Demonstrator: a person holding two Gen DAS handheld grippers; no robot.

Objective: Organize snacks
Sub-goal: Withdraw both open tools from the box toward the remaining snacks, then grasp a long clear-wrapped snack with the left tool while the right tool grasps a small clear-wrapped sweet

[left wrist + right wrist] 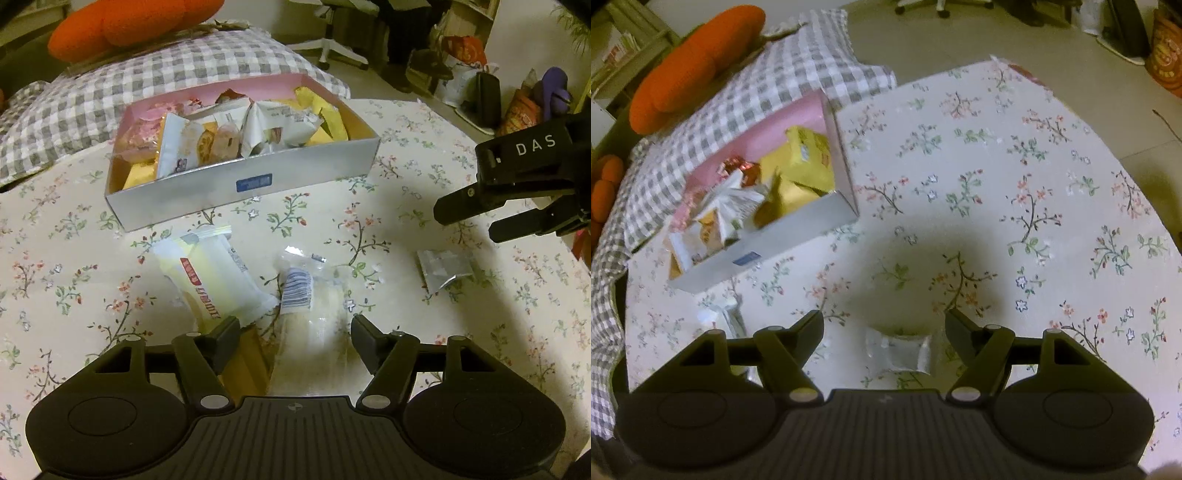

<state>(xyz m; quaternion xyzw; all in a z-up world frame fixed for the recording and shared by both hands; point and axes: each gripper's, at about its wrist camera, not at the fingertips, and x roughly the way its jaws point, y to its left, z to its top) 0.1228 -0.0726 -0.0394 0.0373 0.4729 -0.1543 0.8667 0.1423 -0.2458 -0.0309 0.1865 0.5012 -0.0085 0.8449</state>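
Most snacks already sit in my box point(236, 184), but three lie loose on the floral tablecloth point(997, 166): a white cake packet point(214, 277), a clear-wrapped one point(314, 317) and a small silver sachet point(898, 350). My left gripper point(295, 328) hangs wide open and empty over the clear one, perhaps touching it. My right gripper point(884, 325), also spread and empty, hovers above the sachet.
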